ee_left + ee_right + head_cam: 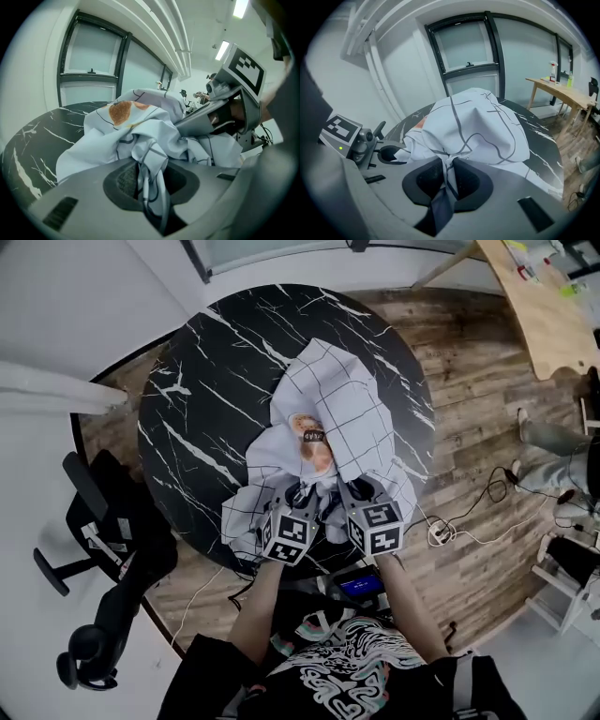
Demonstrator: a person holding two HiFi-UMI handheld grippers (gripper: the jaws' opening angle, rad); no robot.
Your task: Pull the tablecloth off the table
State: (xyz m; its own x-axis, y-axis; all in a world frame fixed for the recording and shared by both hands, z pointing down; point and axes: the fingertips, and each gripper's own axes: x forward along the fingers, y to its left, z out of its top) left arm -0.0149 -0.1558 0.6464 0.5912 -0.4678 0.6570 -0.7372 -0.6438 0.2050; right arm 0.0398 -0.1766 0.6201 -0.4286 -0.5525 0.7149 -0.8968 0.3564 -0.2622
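Two narrow pinches carry everything: the left gripper [150, 180] and right gripper [447, 180] each have fingers clamped on a thin fold of the grid-patterned tablecloth [347, 409], heaped at the black marble worktop's [206, 381] near edge. A sharp tug could slip either fold free.

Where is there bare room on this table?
The table is bare on its left half and far arc, beyond the bunched tablecloth; a narrower strip runs along the right rim. The near edge is crowded: left gripper and right gripper both pinch cloth.
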